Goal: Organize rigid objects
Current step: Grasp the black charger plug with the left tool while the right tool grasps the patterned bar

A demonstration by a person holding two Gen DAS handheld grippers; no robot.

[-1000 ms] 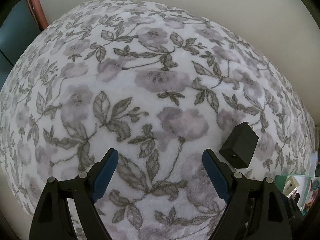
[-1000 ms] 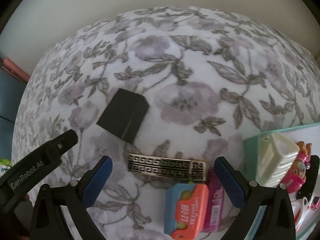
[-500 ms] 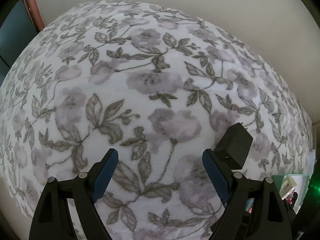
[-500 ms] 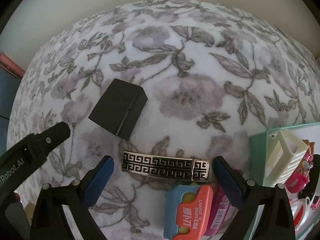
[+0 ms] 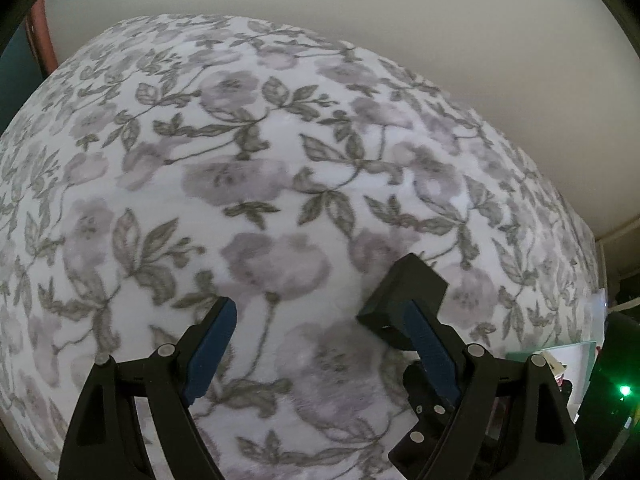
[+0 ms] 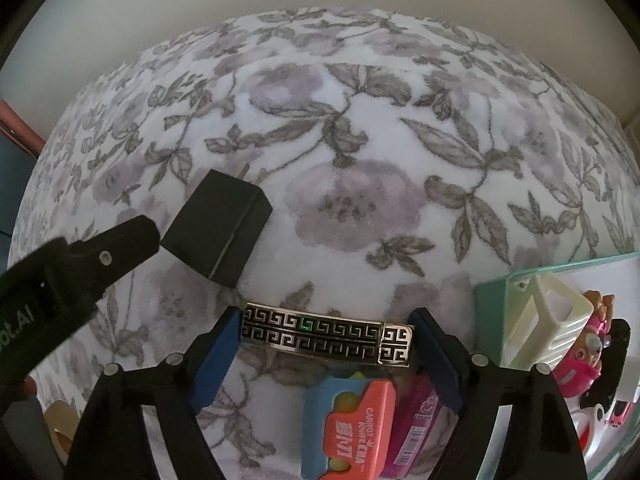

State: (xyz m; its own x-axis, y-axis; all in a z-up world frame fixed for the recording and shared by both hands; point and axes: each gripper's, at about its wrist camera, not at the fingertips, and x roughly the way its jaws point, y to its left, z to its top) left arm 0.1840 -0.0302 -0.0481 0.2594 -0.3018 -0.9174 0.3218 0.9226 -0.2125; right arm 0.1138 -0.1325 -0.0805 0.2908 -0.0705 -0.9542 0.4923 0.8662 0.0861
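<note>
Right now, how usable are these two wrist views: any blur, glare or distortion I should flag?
Left wrist view: the floral blanket looks soft with motion blur, bulged by the fisheye; a green light flares at the right edge. Right wrist view: sharper, dim even lighting; a small green glint sits on the patterned metal bar.

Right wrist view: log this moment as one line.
right gripper: closing around patterned bar | left gripper: open beside black box | tray: holds toys
</note>
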